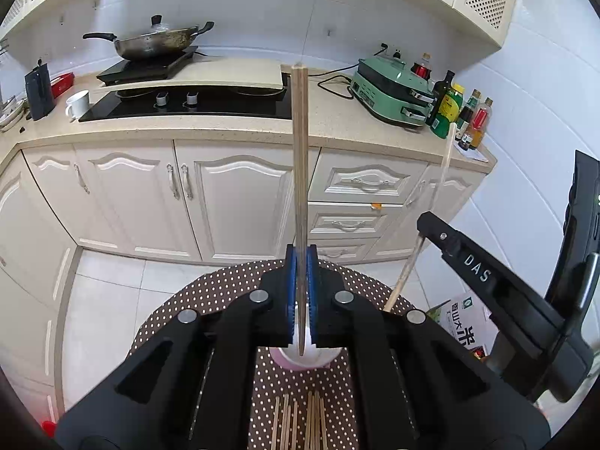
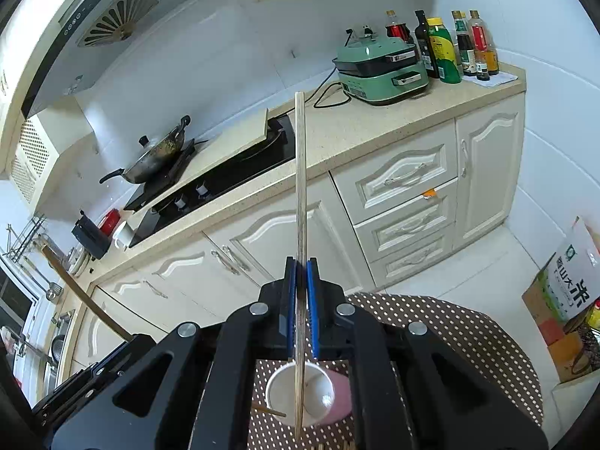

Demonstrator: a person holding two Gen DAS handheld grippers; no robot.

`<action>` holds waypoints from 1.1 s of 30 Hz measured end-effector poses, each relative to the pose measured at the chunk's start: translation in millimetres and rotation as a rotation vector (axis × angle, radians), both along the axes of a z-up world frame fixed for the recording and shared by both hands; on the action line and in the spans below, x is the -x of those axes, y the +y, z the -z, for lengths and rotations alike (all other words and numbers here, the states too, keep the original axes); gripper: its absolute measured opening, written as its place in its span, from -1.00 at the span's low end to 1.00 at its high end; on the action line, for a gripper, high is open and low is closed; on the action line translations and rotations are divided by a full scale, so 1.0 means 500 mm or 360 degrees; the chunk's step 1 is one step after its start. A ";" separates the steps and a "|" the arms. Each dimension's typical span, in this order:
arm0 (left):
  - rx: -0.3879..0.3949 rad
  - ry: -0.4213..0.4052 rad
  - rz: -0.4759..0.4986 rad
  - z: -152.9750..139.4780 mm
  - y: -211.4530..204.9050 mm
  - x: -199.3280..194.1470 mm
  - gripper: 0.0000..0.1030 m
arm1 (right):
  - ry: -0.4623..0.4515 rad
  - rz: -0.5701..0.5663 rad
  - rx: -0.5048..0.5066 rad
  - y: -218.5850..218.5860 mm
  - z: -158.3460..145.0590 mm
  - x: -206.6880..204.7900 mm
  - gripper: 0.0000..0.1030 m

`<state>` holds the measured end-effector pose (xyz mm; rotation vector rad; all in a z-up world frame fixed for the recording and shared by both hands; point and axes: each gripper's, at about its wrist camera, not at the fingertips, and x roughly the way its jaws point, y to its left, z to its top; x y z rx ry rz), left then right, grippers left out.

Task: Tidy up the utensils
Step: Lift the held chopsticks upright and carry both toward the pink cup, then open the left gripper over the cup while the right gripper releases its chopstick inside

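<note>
My left gripper (image 1: pixel 301 258) is shut on a pair of wooden chopsticks (image 1: pixel 300 157) that stand upright, their lower tips over the mouth of a pink cup (image 1: pixel 300 360) on the polka-dot table (image 1: pixel 210 292). My right gripper (image 2: pixel 301 266) is shut on a single pale chopstick (image 2: pixel 300 187), held upright, its lower end reaching down across the same cup (image 2: pixel 318 393). The right gripper also shows at the right of the left wrist view (image 1: pixel 425 227), chopstick (image 1: pixel 442 180) in it. Several loose chopsticks (image 1: pixel 300 423) lie on the table in front of the cup.
The small round table has a brown dotted cloth (image 2: pixel 468 337). Behind it run cream cabinets (image 1: pixel 232 195) and a counter with a stove (image 1: pixel 187 107), wok (image 1: pixel 153 43), green cooker (image 1: pixel 390 90) and bottles (image 1: pixel 450 108). A rice bag (image 2: pixel 577 281) stands on the floor at right.
</note>
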<state>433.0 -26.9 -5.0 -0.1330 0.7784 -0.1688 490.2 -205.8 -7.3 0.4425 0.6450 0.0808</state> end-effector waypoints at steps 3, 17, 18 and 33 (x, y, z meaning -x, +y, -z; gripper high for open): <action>0.0007 0.0042 0.0001 0.023 -0.001 -0.021 -0.89 | -0.0029 -0.0007 0.0022 0.011 0.022 -0.012 -0.91; -0.0022 0.0280 -0.0024 0.155 0.006 -0.057 -0.89 | 0.0091 -0.0091 0.0006 0.031 0.147 -0.034 -0.91; -0.0024 0.0286 -0.0023 0.158 0.006 -0.059 -0.89 | 0.0105 -0.0105 0.0016 0.033 0.153 -0.033 -0.91; -0.0098 0.0300 -0.0026 0.201 -0.003 -0.059 -0.85 | 0.0268 -0.0264 0.0086 0.063 0.210 -0.007 -0.85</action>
